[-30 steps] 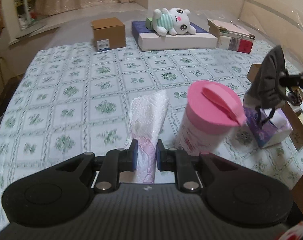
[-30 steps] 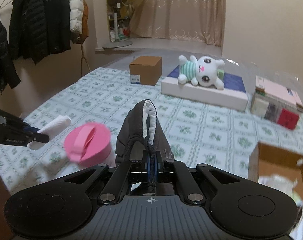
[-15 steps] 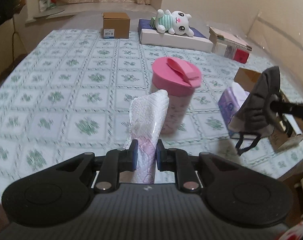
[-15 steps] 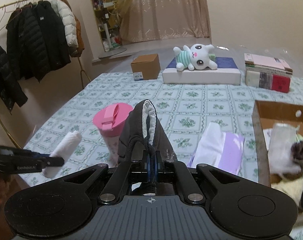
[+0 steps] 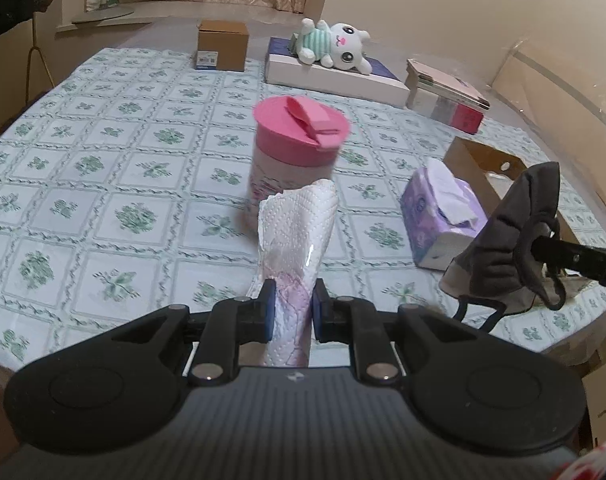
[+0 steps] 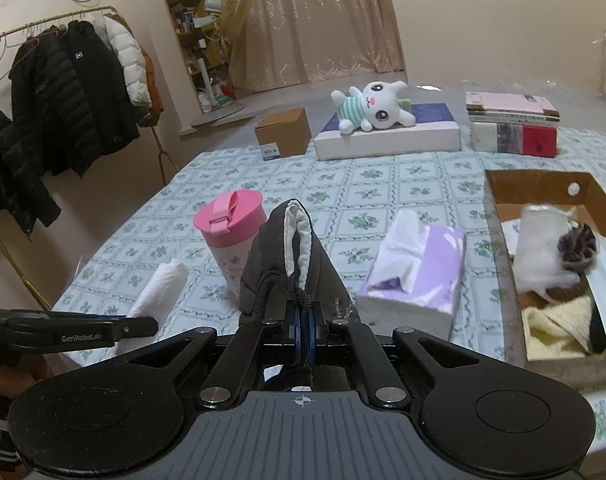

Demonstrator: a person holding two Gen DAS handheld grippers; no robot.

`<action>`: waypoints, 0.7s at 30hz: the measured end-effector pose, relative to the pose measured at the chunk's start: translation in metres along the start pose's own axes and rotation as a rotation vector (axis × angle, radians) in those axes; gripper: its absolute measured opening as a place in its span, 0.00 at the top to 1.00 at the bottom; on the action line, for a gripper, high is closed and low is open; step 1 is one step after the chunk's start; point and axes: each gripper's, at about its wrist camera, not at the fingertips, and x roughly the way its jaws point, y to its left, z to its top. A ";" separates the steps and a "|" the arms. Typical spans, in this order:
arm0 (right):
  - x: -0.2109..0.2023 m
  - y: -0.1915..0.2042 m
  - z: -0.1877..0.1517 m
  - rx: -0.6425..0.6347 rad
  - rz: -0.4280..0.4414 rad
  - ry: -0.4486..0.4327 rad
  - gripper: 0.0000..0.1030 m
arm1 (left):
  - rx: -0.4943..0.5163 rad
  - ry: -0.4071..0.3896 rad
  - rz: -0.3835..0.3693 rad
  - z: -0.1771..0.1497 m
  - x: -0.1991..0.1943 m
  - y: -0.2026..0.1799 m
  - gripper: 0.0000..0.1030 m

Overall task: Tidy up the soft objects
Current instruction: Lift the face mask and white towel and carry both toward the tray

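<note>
My left gripper [image 5: 290,307] pinches one paper-towel pack [image 5: 297,236], my right gripper [image 6: 301,322] clamps one dark mask [image 6: 293,256], both lifted clear, I judge for dropping into the cardboard box [image 6: 499,216]. Left of that box: one tissue pack [image 6: 419,276], one pink-lidded canister [image 6: 231,236].

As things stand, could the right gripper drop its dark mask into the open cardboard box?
Probably yes. The right gripper holds the dark mask above the table, and the open cardboard box sits just to its right, nothing between them.
</note>
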 end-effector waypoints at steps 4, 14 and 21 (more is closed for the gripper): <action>-0.012 -0.007 -0.006 0.024 -0.014 -0.003 0.96 | 0.011 0.007 -0.026 -0.007 0.001 -0.017 0.85; -0.042 -0.028 -0.018 0.063 -0.085 -0.009 0.96 | 0.039 0.014 -0.105 -0.013 0.005 -0.062 0.85; -0.061 -0.048 -0.024 0.096 -0.146 -0.013 0.96 | 0.071 0.025 -0.160 -0.014 0.010 -0.093 0.85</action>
